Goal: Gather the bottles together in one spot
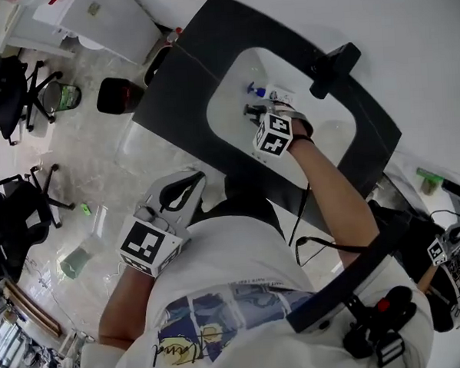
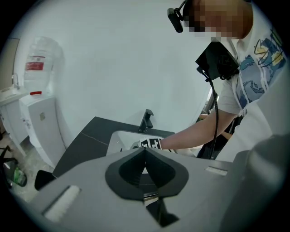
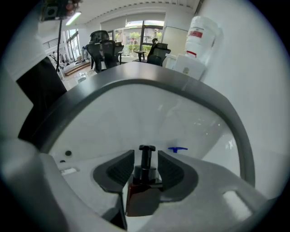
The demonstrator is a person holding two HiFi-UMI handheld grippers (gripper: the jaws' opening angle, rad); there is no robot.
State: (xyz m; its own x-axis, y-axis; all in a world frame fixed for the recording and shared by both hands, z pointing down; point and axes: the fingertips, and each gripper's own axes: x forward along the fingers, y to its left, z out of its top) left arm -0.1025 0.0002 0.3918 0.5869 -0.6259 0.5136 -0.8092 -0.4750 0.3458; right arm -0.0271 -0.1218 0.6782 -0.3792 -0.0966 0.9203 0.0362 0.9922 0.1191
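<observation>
Bottles are down in the white basin (image 1: 227,102) of the sink, which is set into a dark counter (image 1: 182,86). The brown pump bottle (image 3: 142,192) with the black pump top stands upright right between the jaws of the right gripper (image 1: 255,113), which is reaching steeply down into the bowl. In the right gripper view the jaws are spread and you can see gaps on both sides of the pump neck, so the pads aren't squeezing it, it's let go.

A second bottle with a blue top (image 1: 256,89) lies in the basin just past the right gripper, near the black faucet (image 1: 333,68). Can't really make out how that one's lying, it's small in every view.

Left gripper (image 1: 181,191) is hanging back outside the sink, close to the person's body and above the floor, pointing toward the counter. Its jaws are pinched together at the tips with nothing in them.
</observation>
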